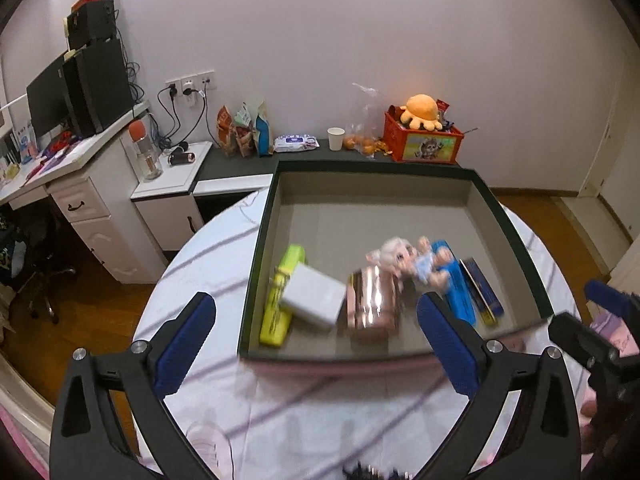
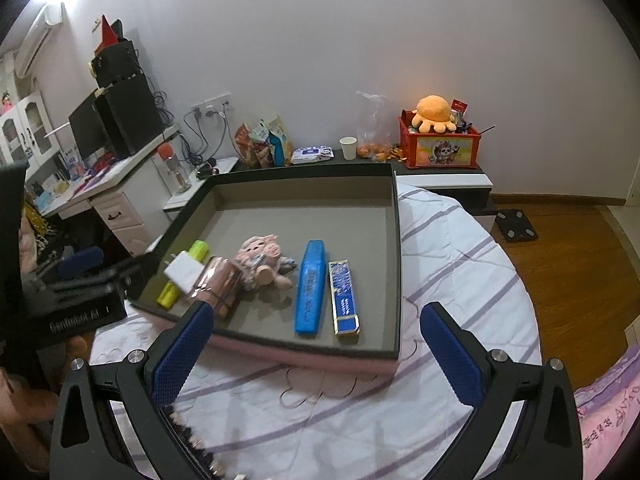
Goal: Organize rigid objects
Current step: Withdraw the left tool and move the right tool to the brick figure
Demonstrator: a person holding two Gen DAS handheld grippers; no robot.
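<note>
A shallow dark-rimmed tray (image 1: 516, 236) (image 2: 396, 240) lies on the striped bed cover. In it, left to right: a yellow-green highlighter (image 1: 280, 300) (image 2: 176, 280), a white charger block (image 1: 314, 300) (image 2: 184, 270), a shiny pink box (image 1: 372, 304) (image 2: 218, 284), a small doll (image 1: 404, 260) (image 2: 260, 260), a blue case (image 1: 460, 292) (image 2: 310, 292) and a blue-and-gold box (image 1: 482, 290) (image 2: 344, 298). My left gripper (image 1: 316, 344) is open and empty over the tray's near edge. My right gripper (image 2: 316, 356) is open and empty just short of the tray.
A white desk (image 1: 68, 164) with a monitor and speakers stands at the left. A low dark shelf (image 1: 240, 164) behind the bed carries snack bags, a paper cup (image 1: 336, 138) and a red toy crate (image 1: 424, 140). Wooden floor lies to the right.
</note>
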